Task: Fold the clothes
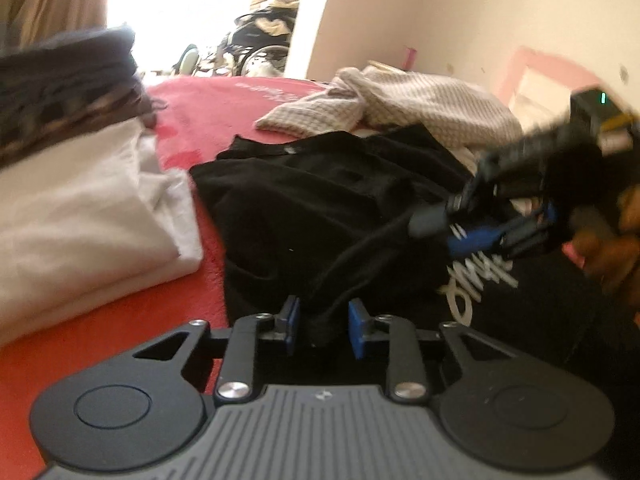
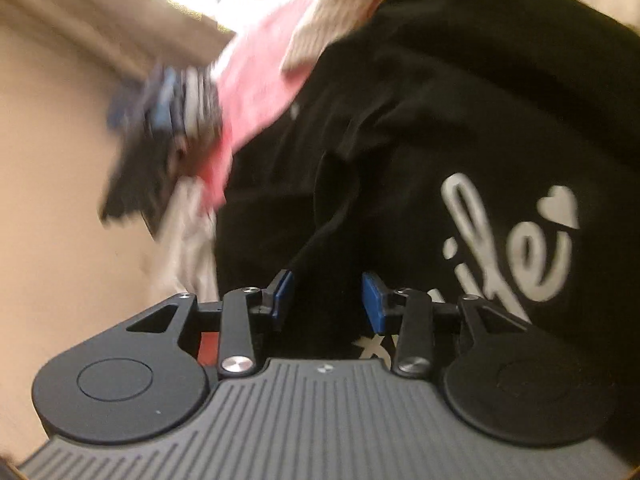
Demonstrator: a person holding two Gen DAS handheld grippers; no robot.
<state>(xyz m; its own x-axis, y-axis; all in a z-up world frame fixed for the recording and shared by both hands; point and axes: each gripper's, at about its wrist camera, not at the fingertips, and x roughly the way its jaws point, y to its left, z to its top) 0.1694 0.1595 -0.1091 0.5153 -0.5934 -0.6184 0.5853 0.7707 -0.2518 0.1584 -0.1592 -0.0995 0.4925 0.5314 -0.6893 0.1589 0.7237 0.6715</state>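
A black garment [image 1: 320,200] with white script lettering [image 2: 512,240] lies bunched on a red bedspread [image 1: 224,108]. My left gripper [image 1: 323,326] is shut on a pinched ridge of its black cloth. My right gripper [image 2: 327,300] also has black cloth filling the gap between its blue pads, close to the lettering. In the left wrist view the right gripper [image 1: 450,230] is blurred at the right, held by a hand [image 1: 612,252], its tips on the same garment. The left gripper [image 2: 172,116] is a blur at the upper left of the right wrist view.
A folded white stack [image 1: 80,220] lies at the left with dark folded clothes [image 1: 60,92] behind it. A beige checked garment [image 1: 400,100] is crumpled beyond the black one, near a cream wall [image 1: 440,8]. A bright doorway [image 1: 208,20] lies beyond the bed.
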